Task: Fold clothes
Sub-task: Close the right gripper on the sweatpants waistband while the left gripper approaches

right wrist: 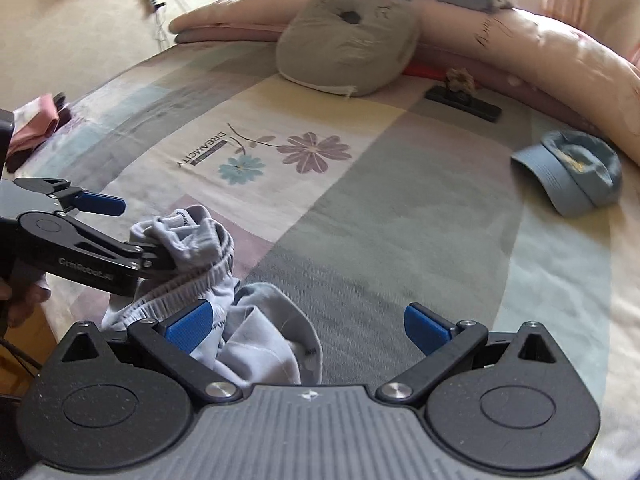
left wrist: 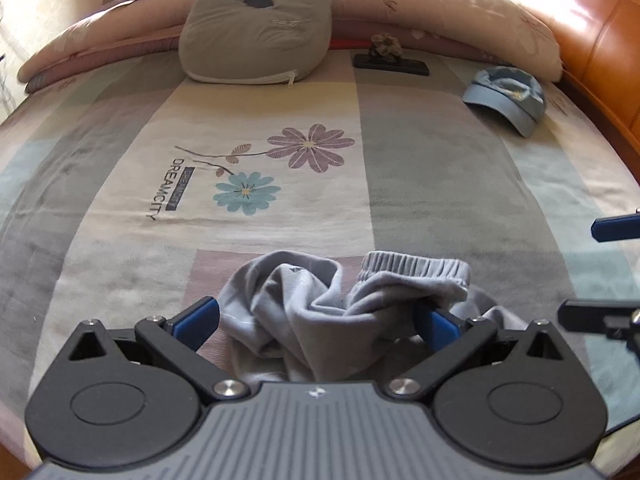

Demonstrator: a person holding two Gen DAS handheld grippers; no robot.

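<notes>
A crumpled grey garment (left wrist: 320, 300) with an elastic waistband (left wrist: 416, 268) lies bunched on the bedspread (left wrist: 120, 240) at the near edge. My left gripper (left wrist: 316, 322) is open wide around the heap, and cloth drapes over its right finger pad (left wrist: 434, 326). In the right wrist view the same garment (right wrist: 248, 332) lies low on the left. The left gripper (right wrist: 146, 234) reaches into it from the left, with one finger under the waistband folds. My right gripper (right wrist: 307, 327) is open, its left pad (right wrist: 188, 326) against the cloth and its right pad over bare bedspread.
A grey cat cushion (left wrist: 256, 28) leans on a rolled pink quilt (left wrist: 460, 12) at the far side. A blue cap (left wrist: 508, 96) and a flat black object (left wrist: 390, 66) with a scrunchie lie nearby. An orange headboard (left wrist: 592, 40) is on the right, folded pink cloth (right wrist: 36, 128) far left.
</notes>
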